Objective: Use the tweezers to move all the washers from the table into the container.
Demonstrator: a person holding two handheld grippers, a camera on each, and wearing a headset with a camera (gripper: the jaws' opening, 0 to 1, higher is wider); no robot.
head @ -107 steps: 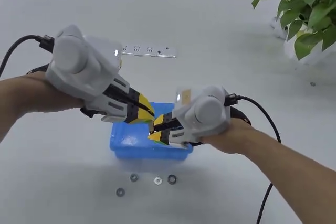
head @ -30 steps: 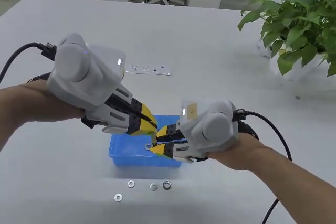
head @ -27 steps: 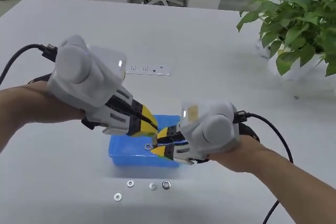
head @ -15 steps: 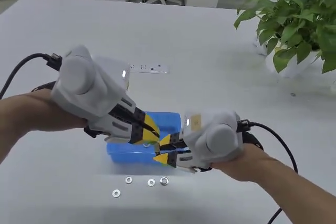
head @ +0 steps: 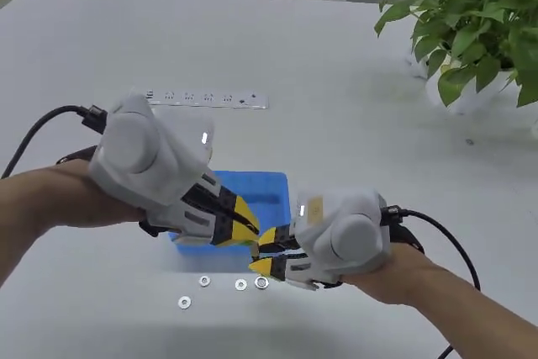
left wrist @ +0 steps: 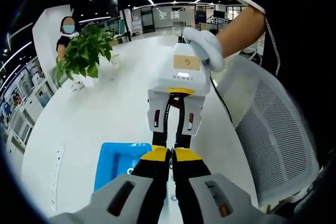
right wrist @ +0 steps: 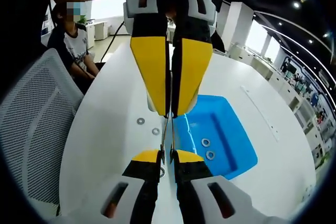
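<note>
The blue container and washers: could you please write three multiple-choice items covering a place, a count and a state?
1. The loose washers lie: A) on the table, before the container's near wall; B) on a shelf; C) in a cup.
2. Washers showing inside the container: A) none; B) two; C) six.
3. The container is: A) lidded; B) tipped over; C) upright, open-topped.
1A, the head view shows them there; 2B, the right gripper view shows two on its floor; 3C, its floor shows from above.
</note>
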